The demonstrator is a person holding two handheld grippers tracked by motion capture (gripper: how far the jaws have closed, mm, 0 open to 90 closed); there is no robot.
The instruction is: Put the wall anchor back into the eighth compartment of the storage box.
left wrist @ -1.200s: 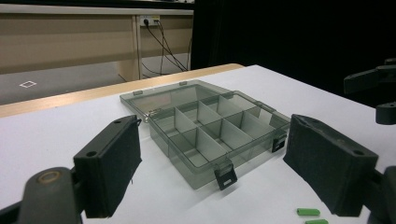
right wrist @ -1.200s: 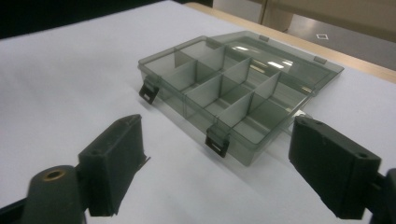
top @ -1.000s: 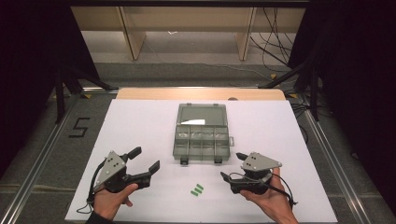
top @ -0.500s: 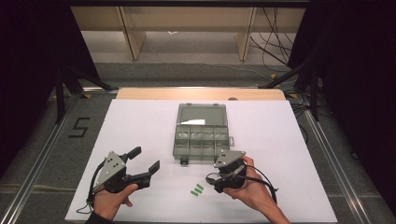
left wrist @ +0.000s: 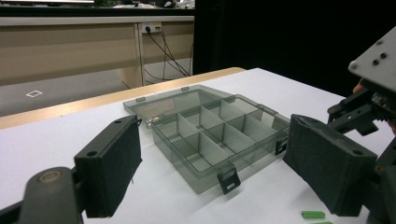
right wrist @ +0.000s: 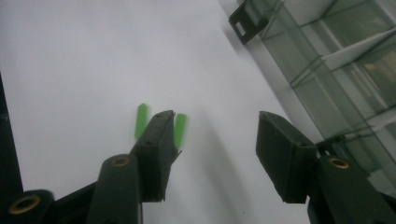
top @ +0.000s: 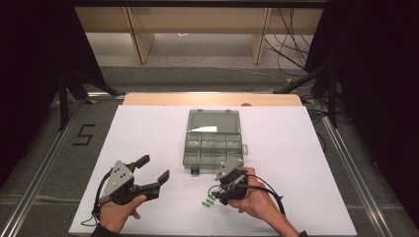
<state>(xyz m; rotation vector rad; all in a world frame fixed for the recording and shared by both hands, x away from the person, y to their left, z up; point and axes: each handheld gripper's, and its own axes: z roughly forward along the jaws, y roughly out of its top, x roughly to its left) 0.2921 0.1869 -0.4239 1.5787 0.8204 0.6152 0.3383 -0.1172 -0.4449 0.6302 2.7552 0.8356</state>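
A few small green pieces (top: 209, 201) lie on the white sheet in front of an open clear compartment box (top: 213, 140). My right gripper (top: 218, 193) hovers just right of them, tips pointing at them. In the right gripper view its jaws (right wrist: 215, 119) have just been closing but still stand apart. One green piece (right wrist: 180, 128) lies just inside the left jaw and another (right wrist: 141, 120) just outside it; neither is pressed. My left gripper (top: 154, 169) rests open at the front left. In the left gripper view (left wrist: 213, 123) it faces the box (left wrist: 210, 135), with nothing between its pads.
The white sheet (top: 148, 128) covers the table, with a wooden strip (top: 212, 98) along its far edge. The box's lid lies flat behind its compartments. Metal rails run along both sides of the table. The right gripper's body (left wrist: 369, 102) shows at the left gripper view's right edge.
The right hand has moved left and slightly down, from the table's right side to the green pieces, and its jaws have narrowed. The left hand has stayed still.
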